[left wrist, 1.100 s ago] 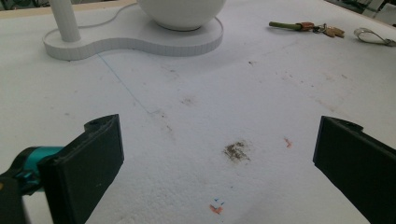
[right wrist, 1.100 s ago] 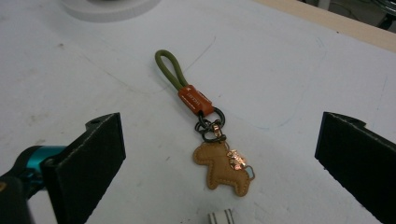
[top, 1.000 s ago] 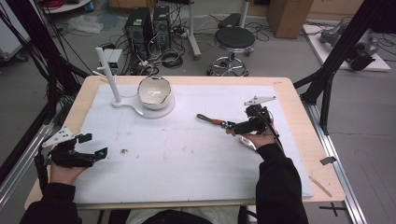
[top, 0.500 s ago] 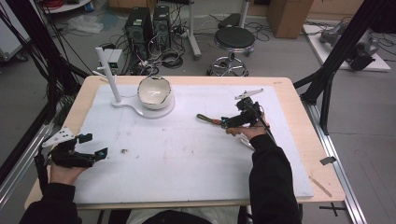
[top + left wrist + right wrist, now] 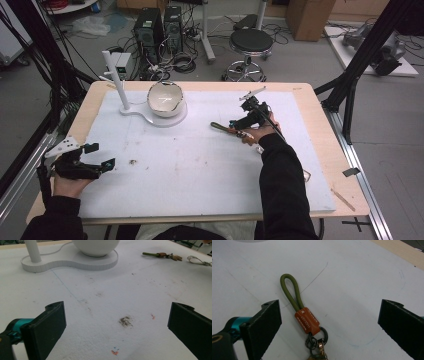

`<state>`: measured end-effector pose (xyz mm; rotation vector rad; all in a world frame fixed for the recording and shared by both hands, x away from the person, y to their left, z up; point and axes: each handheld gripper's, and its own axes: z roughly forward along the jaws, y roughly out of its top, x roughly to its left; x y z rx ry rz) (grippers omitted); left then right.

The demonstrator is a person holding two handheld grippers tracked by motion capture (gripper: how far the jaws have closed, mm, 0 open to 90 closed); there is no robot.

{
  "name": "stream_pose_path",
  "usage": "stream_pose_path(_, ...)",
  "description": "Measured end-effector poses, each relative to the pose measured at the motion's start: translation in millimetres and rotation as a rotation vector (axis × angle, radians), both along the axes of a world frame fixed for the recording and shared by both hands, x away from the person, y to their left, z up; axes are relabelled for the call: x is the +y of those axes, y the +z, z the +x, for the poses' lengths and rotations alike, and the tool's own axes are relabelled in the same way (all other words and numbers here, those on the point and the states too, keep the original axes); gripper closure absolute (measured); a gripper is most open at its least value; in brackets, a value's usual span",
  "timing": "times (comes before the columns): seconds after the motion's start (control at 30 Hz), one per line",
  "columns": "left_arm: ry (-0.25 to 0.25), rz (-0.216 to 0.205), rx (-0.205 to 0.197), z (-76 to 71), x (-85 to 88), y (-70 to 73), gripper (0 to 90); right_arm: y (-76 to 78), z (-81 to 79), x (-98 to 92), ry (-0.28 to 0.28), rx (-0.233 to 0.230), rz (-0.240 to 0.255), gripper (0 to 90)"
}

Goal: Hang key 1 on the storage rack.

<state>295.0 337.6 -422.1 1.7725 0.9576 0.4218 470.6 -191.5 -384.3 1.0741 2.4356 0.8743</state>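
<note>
Right gripper (image 5: 329,322) spread wide, holding nothing; keychain (image 5: 305,319) lies between its jaws, green loop (image 5: 290,290) pointing away. Left gripper (image 5: 117,325) wide open, empty, white bowl (image 5: 95,246) well ahead.

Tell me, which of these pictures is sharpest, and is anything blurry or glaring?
Right gripper view: sharpest on the keyring, print on its orange tag readable, soft shadows. Left gripper view: near jaws slightly soft, white bowl bright, almost washed out. High view: coarser; the right gripper is small and indistinct.
</note>
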Motion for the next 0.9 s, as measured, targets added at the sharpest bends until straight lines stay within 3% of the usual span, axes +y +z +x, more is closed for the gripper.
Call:
stream_pose_path(0.07,-0.001,-0.001,0.001,0.2,-0.1,-0.2,2.2,-2.6,5.1,1.7,0.003,0.007,0.006,4.2)
stream_pose_path(0.17,-0.003,0.0,0.003,0.6,0.0,-0.4,2.2,-8.5,13.3,6.7,0.008,0.034,-0.035,4.2)
stream_pose_path(0.4,-0.002,0.0,0.006,0.7,-0.2,-0.8,2.2,-21.2,27.5,11.6,0.022,0.092,-0.073,5.2)
stream_pose_path(0.5,-0.005,0.0,0.006,0.9,-0.4,-0.9,2.2,-26.3,26.9,15.0,0.029,0.1,-0.122,5.7)
stream_pose_path(0.7,-0.009,0.002,0.008,1.1,-0.7,-1.1,2.2,-30.6,28.6,15.2,0.022,0.102,-0.149,10.4)
stream_pose_path(0.9,-0.011,0.001,0.01,1.3,-0.8,-1.3,2.2,-31.7,27.0,18.1,0.055,0.111,-0.159,16.1)
